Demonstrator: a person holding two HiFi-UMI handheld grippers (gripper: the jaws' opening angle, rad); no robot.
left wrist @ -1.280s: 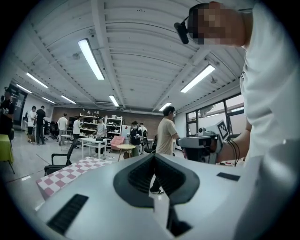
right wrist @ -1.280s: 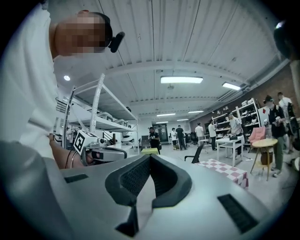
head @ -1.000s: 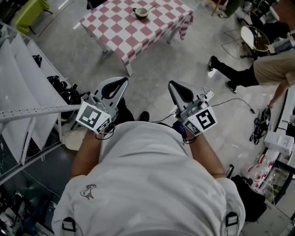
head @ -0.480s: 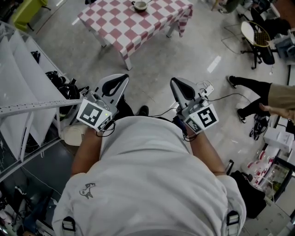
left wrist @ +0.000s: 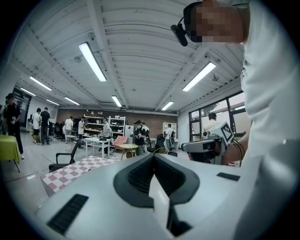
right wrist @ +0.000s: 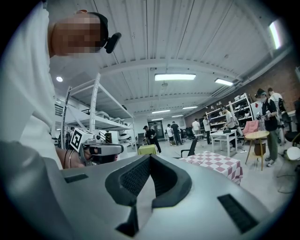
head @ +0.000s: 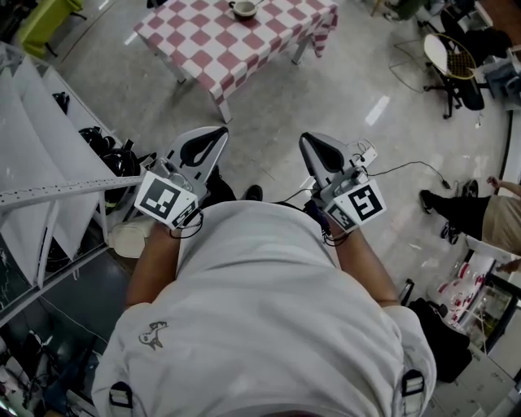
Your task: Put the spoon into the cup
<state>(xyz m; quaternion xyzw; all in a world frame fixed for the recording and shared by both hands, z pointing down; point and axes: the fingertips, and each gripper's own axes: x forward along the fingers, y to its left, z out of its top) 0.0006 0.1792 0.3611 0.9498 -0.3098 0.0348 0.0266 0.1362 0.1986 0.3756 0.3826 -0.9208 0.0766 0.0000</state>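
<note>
Far ahead on the floor stands a table with a red-and-white checked cloth [head: 236, 45], at the top edge of the head view. A small white cup [head: 244, 8] sits on its far part; the spoon is too small to make out. I hold both grippers close to my chest, well away from the table. My left gripper [head: 213, 133] is shut with nothing in it, its jaws meeting tip to tip [left wrist: 153, 154]. My right gripper [head: 307, 140] is likewise shut and empty [right wrist: 150, 157]. The checked table [left wrist: 75, 171] [right wrist: 213, 161] shows small in both gripper views.
A metal shelving rack [head: 49, 195] with white panels runs along my left. A black office chair [head: 452, 61] stands at the upper right, a cable [head: 407, 171] lies on the floor, and a person's legs [head: 464, 212] are at the right. Bare floor lies between me and the table.
The table and cup have slid toward the top edge of the head view. The person at the right has walked on. Both grippers stay shut in front of my chest.
</note>
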